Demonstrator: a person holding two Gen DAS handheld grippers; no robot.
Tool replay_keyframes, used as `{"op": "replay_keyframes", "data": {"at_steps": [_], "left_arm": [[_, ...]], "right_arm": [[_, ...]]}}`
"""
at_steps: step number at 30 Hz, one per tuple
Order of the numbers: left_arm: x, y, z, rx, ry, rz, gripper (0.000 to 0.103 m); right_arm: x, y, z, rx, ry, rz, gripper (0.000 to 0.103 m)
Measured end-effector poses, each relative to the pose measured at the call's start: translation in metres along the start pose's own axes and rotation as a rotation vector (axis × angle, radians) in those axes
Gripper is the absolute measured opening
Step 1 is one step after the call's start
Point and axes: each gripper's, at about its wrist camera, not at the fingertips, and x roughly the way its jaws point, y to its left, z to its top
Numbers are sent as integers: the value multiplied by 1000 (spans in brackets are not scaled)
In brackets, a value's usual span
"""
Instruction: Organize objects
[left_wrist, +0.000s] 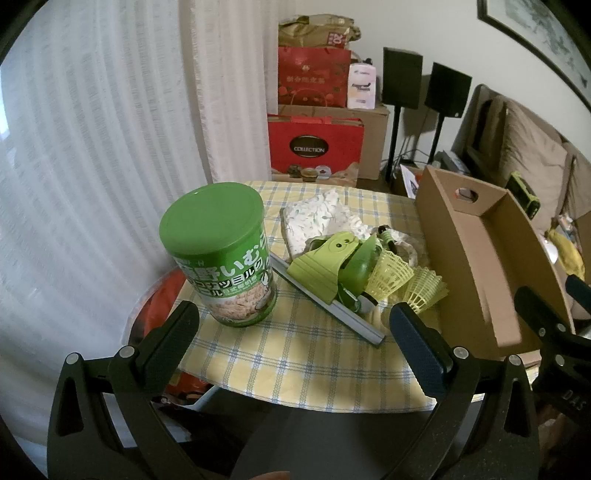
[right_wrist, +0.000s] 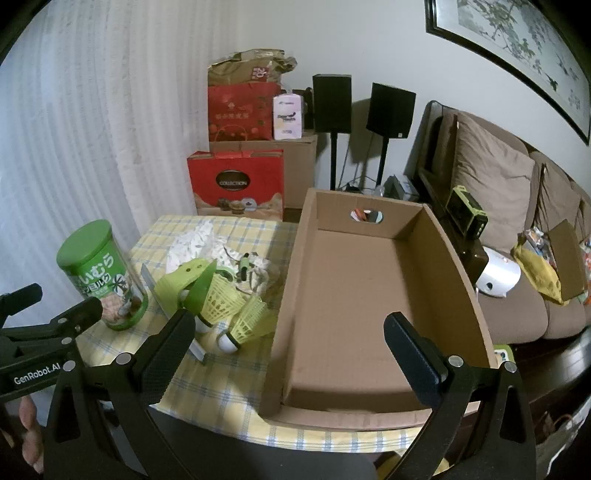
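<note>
A green snack can (left_wrist: 221, 254) (right_wrist: 101, 275) stands upright at the left of the yellow checked table (left_wrist: 295, 354) (right_wrist: 207, 376). To its right lies a heap: a green clip (left_wrist: 319, 264) (right_wrist: 181, 280), a grey bar (left_wrist: 332, 308), two yellow shuttlecocks (left_wrist: 406, 280) (right_wrist: 240, 314) and a patterned white cloth (left_wrist: 314, 218) (right_wrist: 192, 243). An empty cardboard box (left_wrist: 476, 266) (right_wrist: 354, 306) fills the table's right side. My left gripper (left_wrist: 295, 317) hangs open before the can and heap. My right gripper (right_wrist: 290, 328) hangs open over the box's near end. Neither holds anything.
Red gift bags (left_wrist: 314, 147) (right_wrist: 236, 184) and cartons are stacked against the far wall beside two black speakers (right_wrist: 332, 103) on stands. A brown sofa (right_wrist: 517, 240) with cushions and clutter runs along the right. White curtains (left_wrist: 92, 147) hang close at the left.
</note>
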Motion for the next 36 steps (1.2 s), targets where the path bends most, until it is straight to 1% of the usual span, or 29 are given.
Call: {"op": "replay_keyframes", "data": {"at_steps": [12,18,25,32,36], "left_arm": [[2,3,1,-5,2,7,103],[8,13,4,-19,4,21,103],[20,53,8,-95,-8,-11,103],[38,97,6,-158,8,1,103],[51,118,1,-190,7,-16,103]], "right_arm": [[1,0,2,-4,-1,6,103],[7,8,10,-13,-10,31,103],[13,28,23,-51,-30,73,103],[25,54,33,-81,-25,164,103],[34,71,36,-113,-20,217,103]]}}
